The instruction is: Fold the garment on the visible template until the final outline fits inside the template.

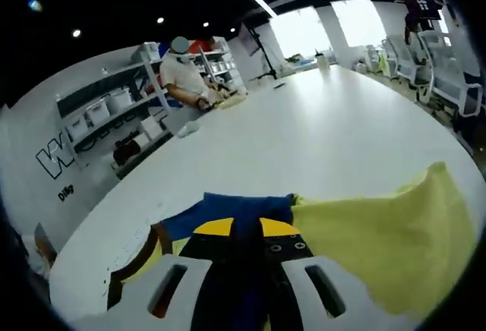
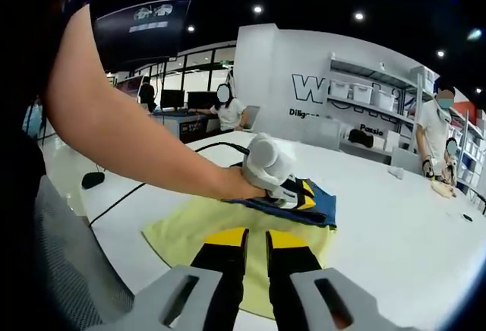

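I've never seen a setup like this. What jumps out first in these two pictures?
The pale yellow garment spread on the big white table, with a blue cloth lying on it. In the right gripper view a person's bare arm reaches across to hold the left gripper down on the blue cloth, while the right gripper points at the yellow fabric, jaws nearly together.

- On the white wall (image 2: 304, 73), left of the shelving (image 2: 380, 111), stands a large dark "W" with its following letters hidden.
- Under that "W" a smaller dark line begins "Dilig"; the rest is unreadable.
- In the left gripper view the same wall (image 1: 45, 130) shows "W" and "Dilig" below it.
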Demonstrator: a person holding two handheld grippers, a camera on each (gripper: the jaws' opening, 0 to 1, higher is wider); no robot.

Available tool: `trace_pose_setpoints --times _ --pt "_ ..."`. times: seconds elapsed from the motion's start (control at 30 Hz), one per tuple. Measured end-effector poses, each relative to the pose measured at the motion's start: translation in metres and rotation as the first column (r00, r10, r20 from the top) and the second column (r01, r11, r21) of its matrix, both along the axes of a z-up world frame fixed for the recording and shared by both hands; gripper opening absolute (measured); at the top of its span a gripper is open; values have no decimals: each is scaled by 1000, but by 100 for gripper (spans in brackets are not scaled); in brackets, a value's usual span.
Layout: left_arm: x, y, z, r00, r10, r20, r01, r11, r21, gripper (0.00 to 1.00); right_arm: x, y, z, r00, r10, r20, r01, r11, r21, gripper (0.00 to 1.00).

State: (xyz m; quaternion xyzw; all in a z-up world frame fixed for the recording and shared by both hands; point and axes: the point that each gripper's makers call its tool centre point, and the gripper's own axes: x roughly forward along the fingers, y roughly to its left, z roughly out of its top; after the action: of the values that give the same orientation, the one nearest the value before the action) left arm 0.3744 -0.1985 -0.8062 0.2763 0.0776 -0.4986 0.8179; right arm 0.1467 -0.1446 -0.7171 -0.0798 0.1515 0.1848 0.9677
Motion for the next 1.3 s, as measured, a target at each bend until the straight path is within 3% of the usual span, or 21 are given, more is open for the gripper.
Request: trace_pose_setpoints --times 0.17,0.4,0.83,1.0,1.1,1.3 --pt "3 23 -16 1000 23 -12 -22 997 67 12 0 0 1 1000 0 5 0 1000 3 4" --pt "3 24 -39 999 23 -49 -17 992 122 14 0 -1 2 1000 -2 9 2 1000 2 4" --pt "13 20 -42 998 38 -49 -32 991 127 11 0 -1 -1 1000 -10 -4 10 1000 1 4" --pt "15 17 -43 998 34 -55 -26 991 131 1 1 -1 -1 1000 -12 -4 12 1000 1 4" --pt "17 17 -44 997 40 -61 -31 991 132 0 1 -1 -1 1000 -12 -2 12 1000 1 4" --pt "19 12 -30 1000 17 -13 -15 993 113 0 1 -2 0 1000 -14 2 14 1000 5 4"
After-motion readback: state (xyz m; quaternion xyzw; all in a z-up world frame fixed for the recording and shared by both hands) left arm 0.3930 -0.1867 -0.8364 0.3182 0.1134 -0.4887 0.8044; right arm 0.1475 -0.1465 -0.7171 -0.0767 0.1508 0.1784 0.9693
